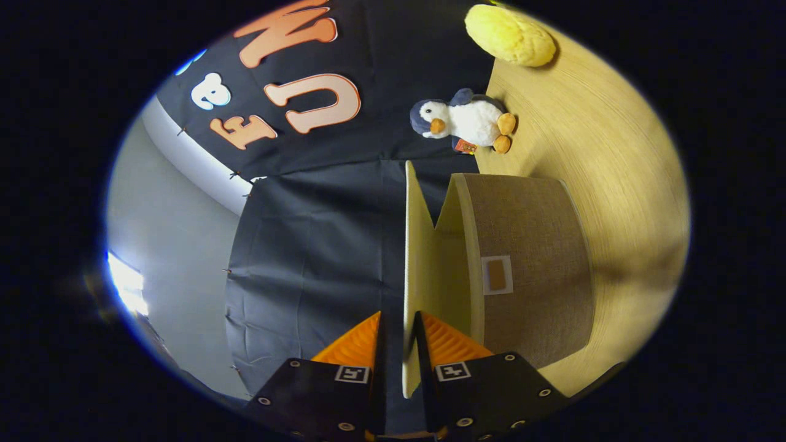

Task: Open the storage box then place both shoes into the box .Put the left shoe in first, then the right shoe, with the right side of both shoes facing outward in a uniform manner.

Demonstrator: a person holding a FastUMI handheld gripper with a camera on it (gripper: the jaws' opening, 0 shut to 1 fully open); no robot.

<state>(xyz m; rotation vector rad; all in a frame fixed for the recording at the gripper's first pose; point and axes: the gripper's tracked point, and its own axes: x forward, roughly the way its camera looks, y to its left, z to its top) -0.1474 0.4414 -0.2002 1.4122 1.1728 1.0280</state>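
Wooden tabletop (614, 184) fills the right of the frame since the view is rolled sideways, black cloth behind. Storage box (528, 270) sits centre-right, its lid (417, 258) swung up and pinched by the edge between the gripper (400, 334) fingers, which look nearly closed on it. I'd keep the grip firm and follow the hinge arc till it stays open. Small tag (497, 275) on the box front, nothing readable. Plush penguin (466, 121) upper centre.

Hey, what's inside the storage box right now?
The gripper is shut on the lid, held part open. The gap shows only pale inner lining; no shoe visible. Most of the storage box interior is hidden by the lid and front wall.
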